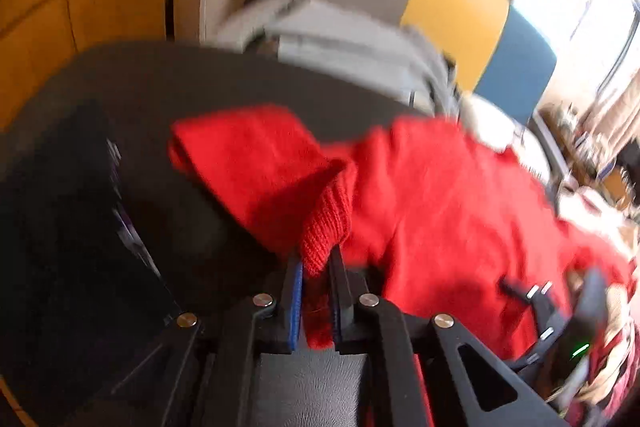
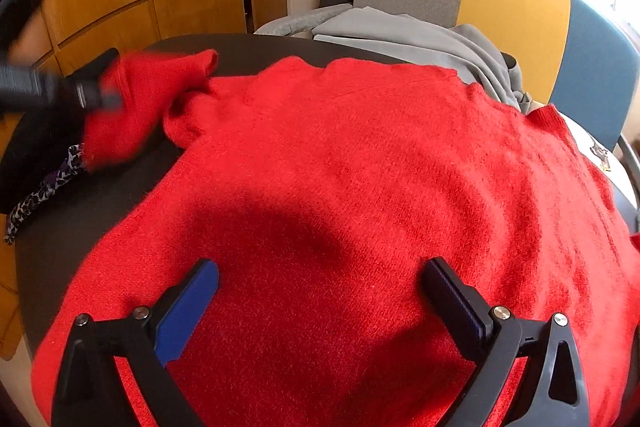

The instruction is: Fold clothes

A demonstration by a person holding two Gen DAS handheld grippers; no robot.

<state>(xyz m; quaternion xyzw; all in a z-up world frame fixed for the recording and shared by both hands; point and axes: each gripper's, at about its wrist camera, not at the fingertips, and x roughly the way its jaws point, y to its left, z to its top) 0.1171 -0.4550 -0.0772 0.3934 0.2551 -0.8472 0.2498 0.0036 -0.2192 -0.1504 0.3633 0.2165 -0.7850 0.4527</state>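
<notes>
Left gripper jaws clamped on red sleeve cuff, sweater body at 3 o'clock; right gripper jaws wide apart.

red knit sweater | spread flat on dark table | left sleeve cuff lifted, folded inward

Black tool frames, silver pivot screws, blue finger pads.
</notes>
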